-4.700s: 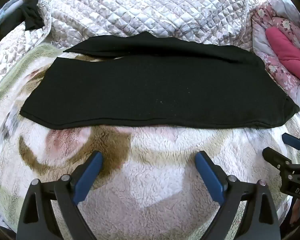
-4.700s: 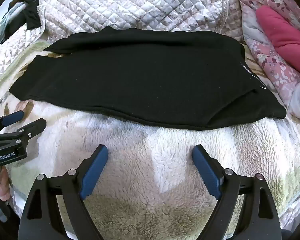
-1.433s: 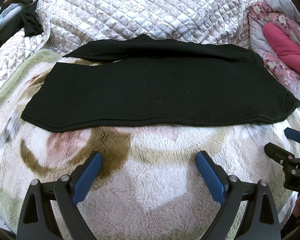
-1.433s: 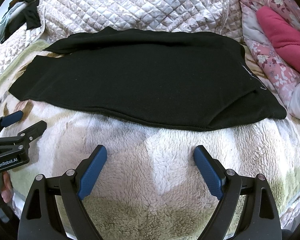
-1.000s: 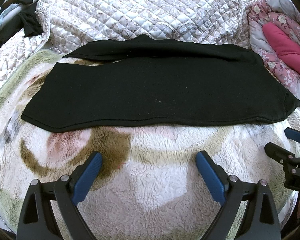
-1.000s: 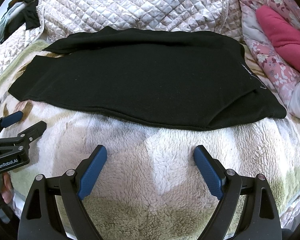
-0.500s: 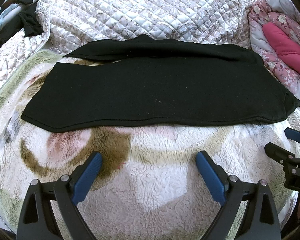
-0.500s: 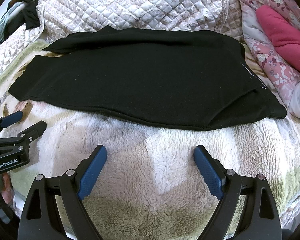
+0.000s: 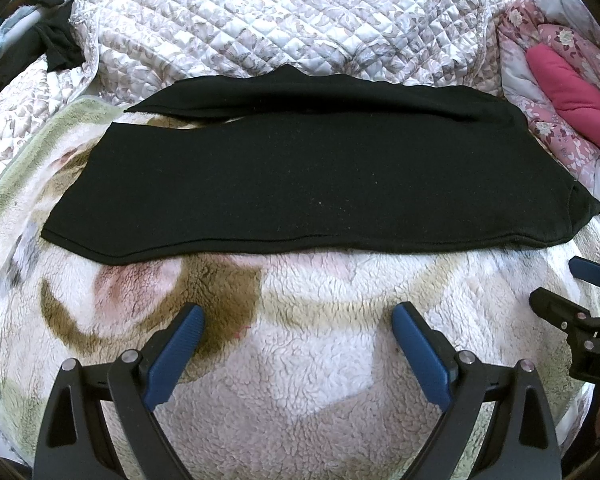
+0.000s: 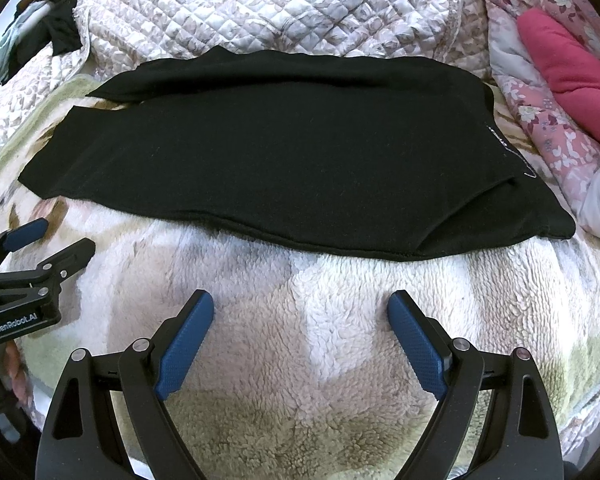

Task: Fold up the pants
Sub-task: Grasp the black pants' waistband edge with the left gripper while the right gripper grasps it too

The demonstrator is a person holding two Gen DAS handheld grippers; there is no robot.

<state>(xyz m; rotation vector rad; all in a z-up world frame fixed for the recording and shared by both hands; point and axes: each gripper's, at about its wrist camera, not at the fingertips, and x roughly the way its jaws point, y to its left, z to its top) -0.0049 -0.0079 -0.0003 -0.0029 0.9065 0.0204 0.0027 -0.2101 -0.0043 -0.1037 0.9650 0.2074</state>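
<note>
Black pants (image 9: 312, 176) (image 10: 284, 152): lying flat and lengthwise across the bed, on a fleece blanket (image 9: 308, 360) (image 10: 320, 320) patterned in cream, pink, brown and green. One leg is lying over the other, the lower one peeking out along the far edge. The waist end is pointing toward the bed's right side, the hems toward its left.

Left tongs (image 9: 298, 320): hanging wide apart above bare blanket, on the near side of the pants, touching nothing.

Right tongs (image 10: 300, 306): likewise spread wide, gripping nothing, hovering over the blanket just short of the pants' near hem line.

Quilted coverlet (image 9: 280, 24): bunching along the far edge of the bed.

Floral bedding with a pink cushion (image 10: 568, 68): sitting at the far right corner.
</note>
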